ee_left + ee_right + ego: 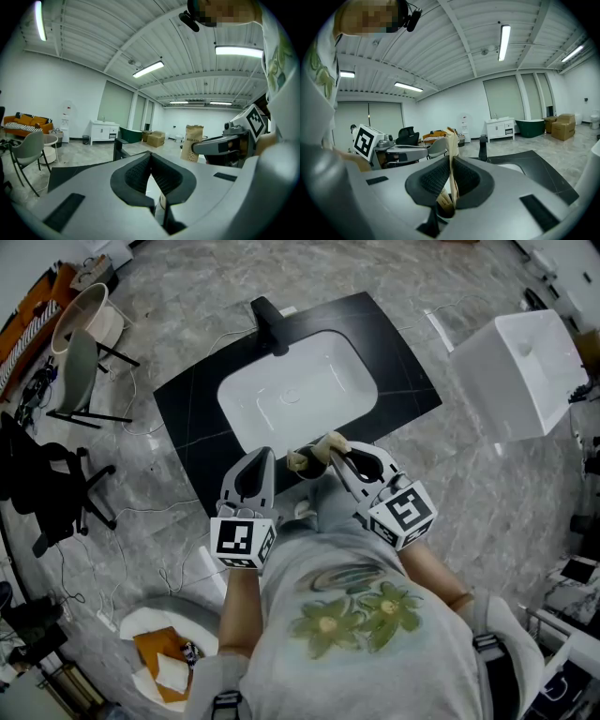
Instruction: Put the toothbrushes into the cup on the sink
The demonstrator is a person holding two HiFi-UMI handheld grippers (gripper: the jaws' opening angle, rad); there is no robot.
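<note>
1. Two hand-held grippers are in view, one per hand, each with one marker cube, held side by side in front of the person.
2. The left hand-held gripper (265,454) (151,157) is clenched, pads together, with nothing between them.
3. The right hand-held gripper (336,448) (451,161) is closed on the cream-coloured toothbrushes (314,454) (452,145), which stand upright between its pads. Their number cannot be told.
4. The toothbrushes hang over the near edge of the one black table (187,418).
5. Beyond them, one white sink (281,409) is set into the table.
6. One black faucet (270,322) stands at the far rim.
</note>
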